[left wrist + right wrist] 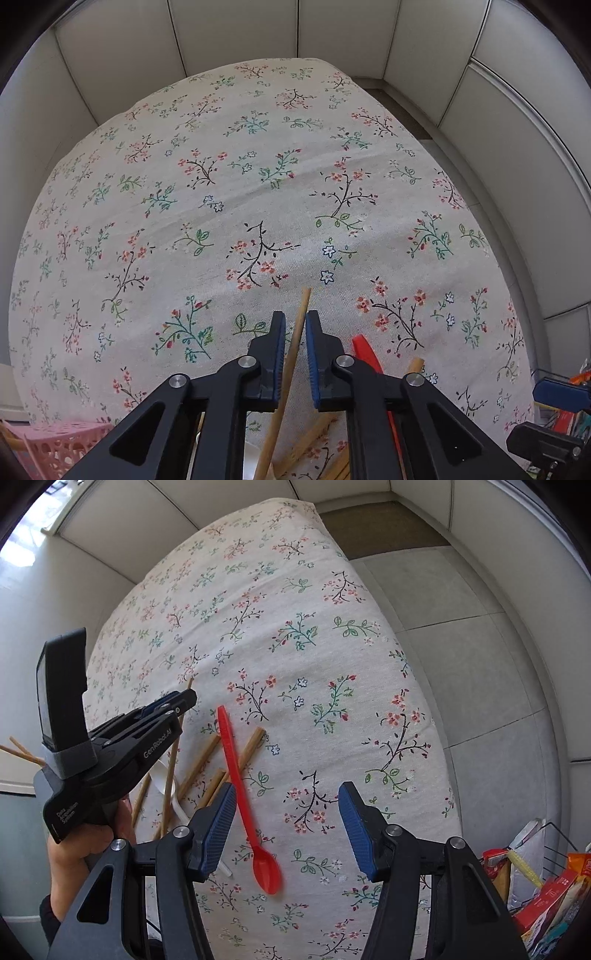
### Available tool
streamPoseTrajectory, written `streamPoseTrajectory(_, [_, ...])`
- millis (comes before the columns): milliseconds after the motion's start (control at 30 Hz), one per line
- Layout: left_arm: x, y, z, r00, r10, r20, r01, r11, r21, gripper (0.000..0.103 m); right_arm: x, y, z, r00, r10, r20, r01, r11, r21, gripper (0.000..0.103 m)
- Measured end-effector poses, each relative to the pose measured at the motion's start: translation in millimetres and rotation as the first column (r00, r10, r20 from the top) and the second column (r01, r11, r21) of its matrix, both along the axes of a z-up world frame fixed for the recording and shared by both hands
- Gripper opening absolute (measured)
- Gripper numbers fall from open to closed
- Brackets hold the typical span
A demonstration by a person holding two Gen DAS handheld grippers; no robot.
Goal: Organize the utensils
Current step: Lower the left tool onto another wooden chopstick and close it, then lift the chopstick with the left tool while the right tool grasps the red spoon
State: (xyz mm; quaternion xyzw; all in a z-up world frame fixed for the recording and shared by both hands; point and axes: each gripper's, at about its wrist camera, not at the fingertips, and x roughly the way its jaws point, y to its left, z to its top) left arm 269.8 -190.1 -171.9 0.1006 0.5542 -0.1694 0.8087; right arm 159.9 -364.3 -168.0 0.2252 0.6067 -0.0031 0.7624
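My left gripper [295,332] has its jaws nearly closed around a wooden chopstick [298,325] that runs up between the pads, its tip past the fingertips. In the right wrist view the left gripper [184,698] holds that chopstick [170,775] above a pile of several wooden chopsticks [207,771] on the floral tablecloth. A red plastic spoon [240,786] lies beside the pile, bowl toward me; it also shows in the left wrist view [365,354]. A white spoon [162,775] lies under the chopsticks. My right gripper [288,827] is open and empty, above the red spoon's bowl.
A pink perforated basket [55,446] sits at the lower left of the left wrist view. A wire basket with snack packets [546,886] stands right of the table. The table's right edge [417,686] drops to a tiled floor. White panel walls surround the table.
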Motion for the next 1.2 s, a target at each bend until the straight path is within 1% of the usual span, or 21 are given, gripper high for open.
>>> streamPoseTrajectory(67, [-2, 1, 2, 1.0, -0.005, 0.009, 0.005, 1.0, 0.005, 0.007, 0, 2, 0, 1.0, 0.004, -0.001, -0.004, 1.0, -0.004, 0.06])
streamPoseTrajectory(167, [-11, 5, 11, 0.999, -0.015, 0.048, 0.014, 1.0, 0.017, 0.007, 2, 2, -2, 1.0, -0.001, -0.006, 0.001, 1.0, -0.004, 0.06])
streamPoseTrajectory(333, [-38, 25, 43, 0.993, -0.017, 0.12, 0.018, 1.0, -0.007, 0.006, 4, 5, -3, 1.0, -0.006, -0.006, 0.006, 1.0, 0.004, 0.06])
streamPoseTrajectory(433, [-57, 43, 68, 0.985, -0.005, 0.171, 0.014, 0.999, -0.05, 0.006, 6, 10, -2, 1.0, 0.006, 0.001, -0.006, 1.0, 0.009, 0.06])
streamPoseTrajectory(667, [-100, 85, 117, 0.96, 0.072, 0.272, -0.036, 0.99, -0.135, 0.005, 18, 30, -3, 0.999, 0.048, 0.018, -0.048, 0.999, 0.01, 0.06])
streamPoseTrajectory(733, [-111, 97, 126, 0.953, 0.095, 0.286, -0.049, 0.985, -0.164, 0.005, 24, 35, -6, 0.998, 0.061, 0.028, -0.061, 0.998, 0.005, 0.057])
streamPoseTrajectory(767, [-117, 103, 130, 0.948, 0.109, 0.298, -0.058, 0.983, -0.175, 0.005, 28, 37, -8, 0.997, 0.064, 0.032, -0.064, 0.998, 0.003, 0.05])
streamPoseTrajectory(800, [-123, 110, 133, 0.943, 0.122, 0.308, -0.064, 0.98, -0.19, 0.005, 32, 39, -11, 0.997, 0.064, 0.032, -0.064, 0.998, 0.005, 0.042])
streamPoseTrajectory(900, [-135, 128, 138, 0.929, 0.163, 0.333, -0.088, 0.97, -0.228, 0.005, 41, 46, -19, 0.996, 0.086, 0.026, -0.086, 0.996, 0.007, 0.029])
streamPoseTrajectory(967, [-141, 137, 140, 0.925, 0.173, 0.339, -0.092, 0.966, -0.244, 0.005, 48, 50, -24, 0.995, 0.095, 0.025, -0.095, 0.995, 0.022, 0.025])
streamPoseTrajectory(1033, [-146, 148, 142, 0.921, 0.191, 0.339, -0.101, 0.959, -0.265, 0.005, 54, 54, -28, 0.995, 0.096, 0.026, -0.096, 0.995, 0.023, 0.022])
streamPoseTrajectory(1200, [-150, 173, 143, 0.921, 0.233, 0.313, -0.13, 0.94, -0.317, 0.005, 65, 67, -41, 0.996, 0.095, -0.001, -0.095, 0.995, -0.035, 0.019])
